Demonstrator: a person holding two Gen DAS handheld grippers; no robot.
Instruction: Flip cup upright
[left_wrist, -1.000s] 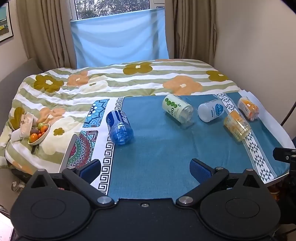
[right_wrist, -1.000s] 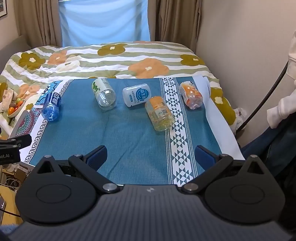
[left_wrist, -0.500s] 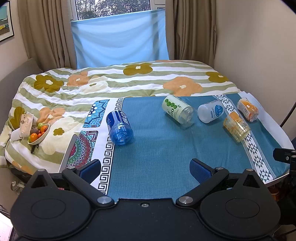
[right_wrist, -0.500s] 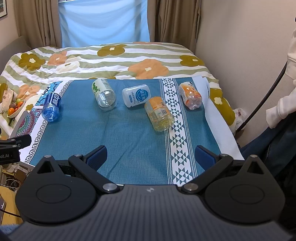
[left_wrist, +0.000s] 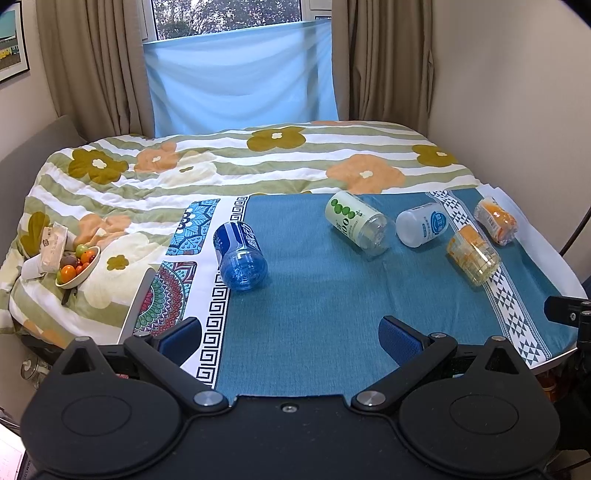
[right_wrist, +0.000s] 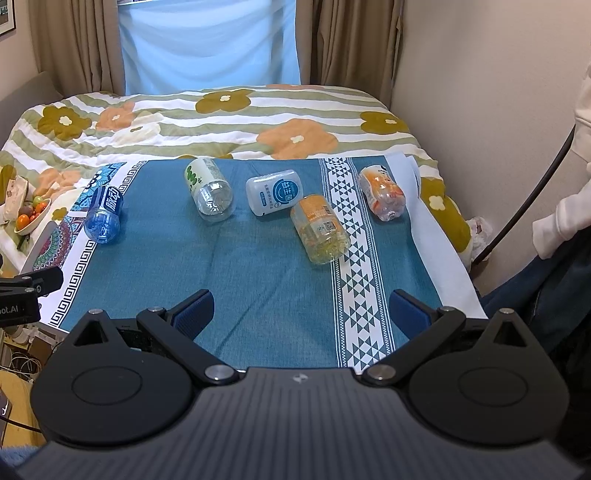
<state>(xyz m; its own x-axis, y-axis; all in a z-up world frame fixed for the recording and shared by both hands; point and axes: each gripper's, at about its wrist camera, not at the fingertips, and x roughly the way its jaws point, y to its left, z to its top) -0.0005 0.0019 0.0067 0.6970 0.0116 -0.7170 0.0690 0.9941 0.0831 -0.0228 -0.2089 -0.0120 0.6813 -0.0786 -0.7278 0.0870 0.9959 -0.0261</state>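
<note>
My left gripper (left_wrist: 290, 338) spread wide over the teal cloth (left_wrist: 325, 314), my right gripper (right_wrist: 301, 308) spread too, five cups on their sides, blue cup (left_wrist: 240, 254) with white Chinese characters, green-dot cup (left_wrist: 356, 221) marked "100", white cup (right_wrist: 275, 192) with blue round logo, two orange cups' print unreadable.

Five cups lie on their sides on the cloth (right_wrist: 258, 288), in a loose row: cup A (right_wrist: 102, 218) far left, cup B (right_wrist: 208, 195), cup C (right_wrist: 275, 192), cup D (right_wrist: 319, 229) nearest, cup E (right_wrist: 382, 197) far right. Bowl (left_wrist: 79, 267) left of cloth, on quilt (left_wrist: 229, 162).
</note>
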